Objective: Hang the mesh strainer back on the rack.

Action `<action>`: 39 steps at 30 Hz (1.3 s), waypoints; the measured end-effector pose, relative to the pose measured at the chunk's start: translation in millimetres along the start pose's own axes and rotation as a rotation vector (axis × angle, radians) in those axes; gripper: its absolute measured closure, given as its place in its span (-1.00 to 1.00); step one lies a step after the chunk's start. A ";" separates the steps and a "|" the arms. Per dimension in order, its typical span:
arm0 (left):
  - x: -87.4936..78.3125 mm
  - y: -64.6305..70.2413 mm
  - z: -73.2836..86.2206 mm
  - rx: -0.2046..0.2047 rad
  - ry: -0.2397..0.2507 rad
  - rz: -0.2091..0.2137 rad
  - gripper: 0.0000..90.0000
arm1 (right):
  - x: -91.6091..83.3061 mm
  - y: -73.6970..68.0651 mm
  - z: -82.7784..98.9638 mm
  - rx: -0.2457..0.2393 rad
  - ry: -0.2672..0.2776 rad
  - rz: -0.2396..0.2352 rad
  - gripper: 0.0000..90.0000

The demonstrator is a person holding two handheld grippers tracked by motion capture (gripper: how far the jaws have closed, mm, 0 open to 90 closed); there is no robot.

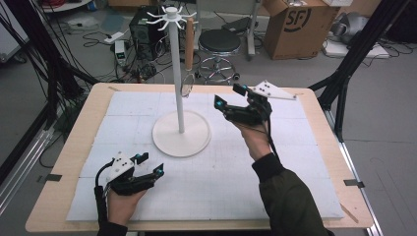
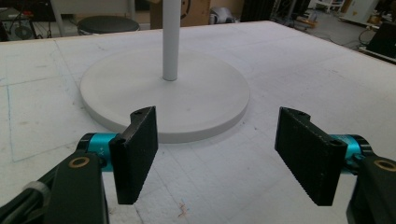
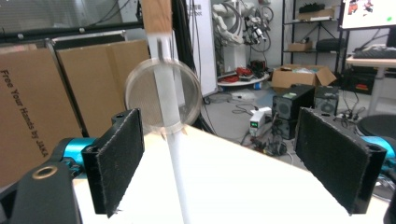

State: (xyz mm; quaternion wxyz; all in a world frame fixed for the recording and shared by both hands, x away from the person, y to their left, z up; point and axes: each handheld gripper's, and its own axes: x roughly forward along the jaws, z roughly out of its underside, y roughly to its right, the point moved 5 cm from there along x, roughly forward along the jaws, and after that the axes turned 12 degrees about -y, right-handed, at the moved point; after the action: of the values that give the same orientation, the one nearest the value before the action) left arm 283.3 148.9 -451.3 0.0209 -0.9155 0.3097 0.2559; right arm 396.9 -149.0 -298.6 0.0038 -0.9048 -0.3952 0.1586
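Half the strainer (image 3: 162,97) mesh blurred against pole (image 3: 173,154).

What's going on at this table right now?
A person works at a white-topped table with a gripper in each hand. A small strainer with a wooden handle hangs from a hook on the white stand. The right gripper is raised beside it, fingers open and empty, facing the mesh. The left gripper rests low near the stand's base, also open and empty.
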 end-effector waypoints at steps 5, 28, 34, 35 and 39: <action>-0.3 -0.1 -0.4 0.004 0.005 0.002 -0.33 | -23.2 8.2 22.0 -0.002 -0.027 0.012 -0.66; -0.7 6.9 -2.6 0.019 0.045 0.036 -0.42 | -104.9 24.6 131.9 0.029 -0.073 0.041 -0.72; -1.4 7.5 -4.4 0.021 0.068 0.052 -0.42 | -111.4 27.4 144.0 0.031 -0.082 0.056 -0.74; -1.5 8.2 -5.0 0.030 0.071 0.058 -0.43 | -112.4 26.3 145.2 0.037 -0.077 0.047 -0.74; -1.2 11.0 -7.3 0.056 0.079 0.067 -0.44 | -113.6 23.2 153.6 0.006 -0.098 0.043 -0.74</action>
State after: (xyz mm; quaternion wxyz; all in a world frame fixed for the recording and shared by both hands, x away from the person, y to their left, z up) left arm 279.4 139.2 -443.0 0.0257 -0.9131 0.3479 0.2111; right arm 296.5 -264.5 -415.3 -0.0163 -0.9041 -0.3751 0.2041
